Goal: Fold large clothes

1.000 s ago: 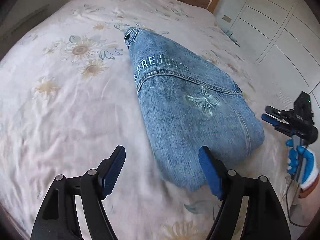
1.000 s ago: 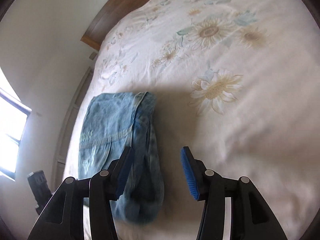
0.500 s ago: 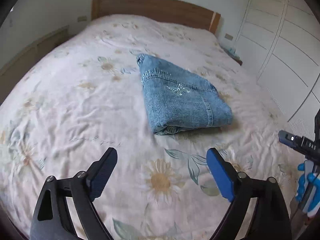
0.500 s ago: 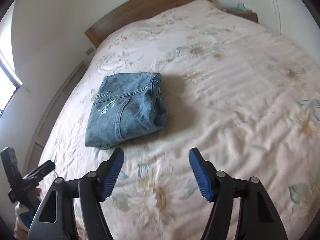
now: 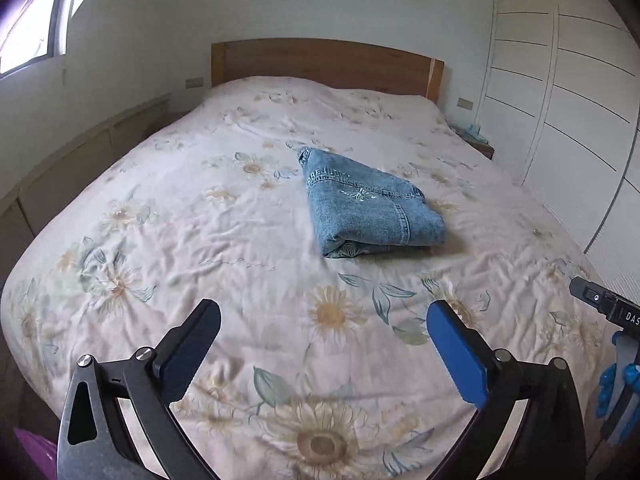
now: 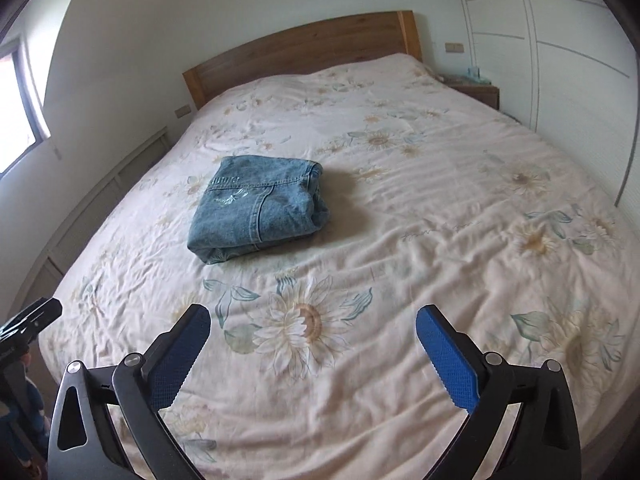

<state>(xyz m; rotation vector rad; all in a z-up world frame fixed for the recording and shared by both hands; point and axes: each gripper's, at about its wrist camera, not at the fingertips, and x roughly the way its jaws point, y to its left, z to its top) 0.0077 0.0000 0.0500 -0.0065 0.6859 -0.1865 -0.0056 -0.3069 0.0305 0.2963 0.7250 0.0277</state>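
Note:
A blue denim garment point(image 5: 370, 210) lies folded into a compact bundle in the middle of the bed point(image 5: 224, 248); the right wrist view shows the same denim garment point(image 6: 258, 210) left of centre. My left gripper point(image 5: 324, 324) hangs over the bed's near end, well short of the bundle, its jaws opening wide with nothing between them. My right gripper point(image 6: 312, 322) is likewise back from the bundle, jaws opening wide and empty. The right gripper's body point(image 5: 612, 308) shows at the left view's right edge, held by a blue-gloved hand point(image 5: 618, 384).
The bed has a pale sunflower-print cover point(image 6: 460, 216) and a wooden headboard point(image 5: 324, 62). White wardrobe doors point(image 5: 576, 112) run along the right side. A nightstand point(image 6: 476, 90) stands by the headboard. A window point(image 5: 32, 20) is at the left.
Both grippers pulled back and up from the folded denim toward the foot of the bed. Their jaws spread wider. The bundle stays where it was left.

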